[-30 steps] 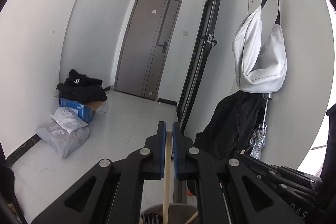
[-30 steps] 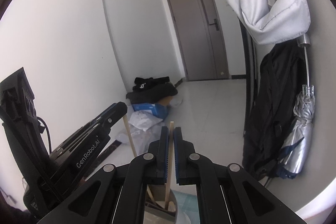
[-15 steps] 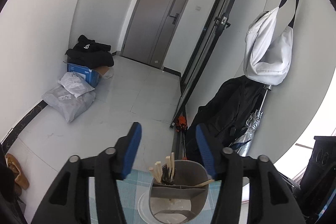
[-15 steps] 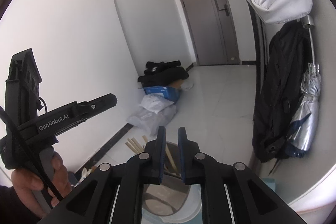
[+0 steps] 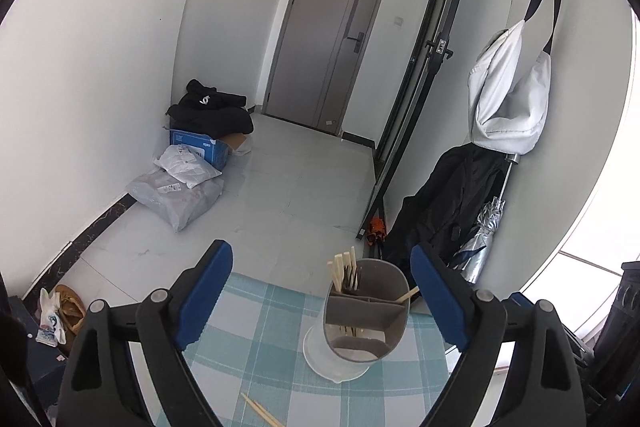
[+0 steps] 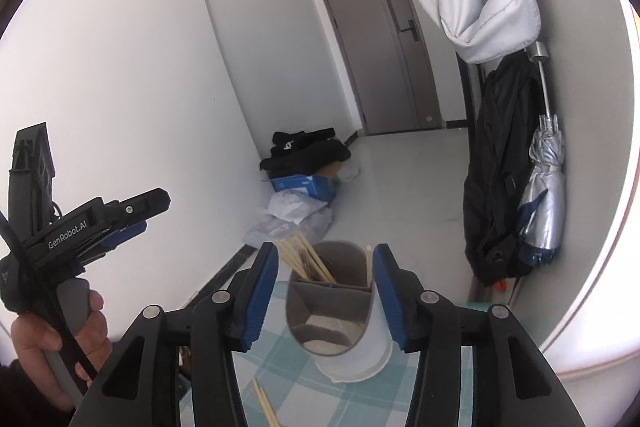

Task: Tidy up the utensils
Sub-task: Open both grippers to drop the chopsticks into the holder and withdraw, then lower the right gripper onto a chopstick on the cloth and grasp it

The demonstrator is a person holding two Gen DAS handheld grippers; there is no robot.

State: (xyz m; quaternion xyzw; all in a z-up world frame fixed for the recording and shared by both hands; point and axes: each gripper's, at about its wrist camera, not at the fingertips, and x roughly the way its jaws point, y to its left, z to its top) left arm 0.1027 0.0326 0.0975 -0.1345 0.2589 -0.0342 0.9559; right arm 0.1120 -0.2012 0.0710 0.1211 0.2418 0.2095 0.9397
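- The grey utensil holder (image 5: 366,311) stands upright on a white saucer-like base (image 5: 320,355) at the far end of the counter (image 5: 256,339), which wears a blue-and-white checked cloth.
- Inside, dividers split it into compartments; a bunch of wooden chopsticks (image 5: 342,273) leans in the far one, and a single stick (image 5: 408,294) pokes out on the right side.
- Two more loose chopsticks (image 5: 260,409) lie flat on the cloth, nearer than the holder.
- The left hand-held gripper (image 5: 320,291) has just been opening; its blue pads (image 5: 204,291) are wide apart and grip nothing, with the holder seen between them further off.
- The right hand-held gripper (image 6: 326,295) has also just been opening, about halfway, its jaws parted either side of the holder and nothing pinched.
- A person's hand (image 6: 60,343) holds the left tool's handle.
- Beyond: a closed grey door (image 5: 332,39), a white bag (image 5: 506,95) hanging on the wall, a black coat (image 5: 440,203) and a silver umbrella (image 5: 480,239).
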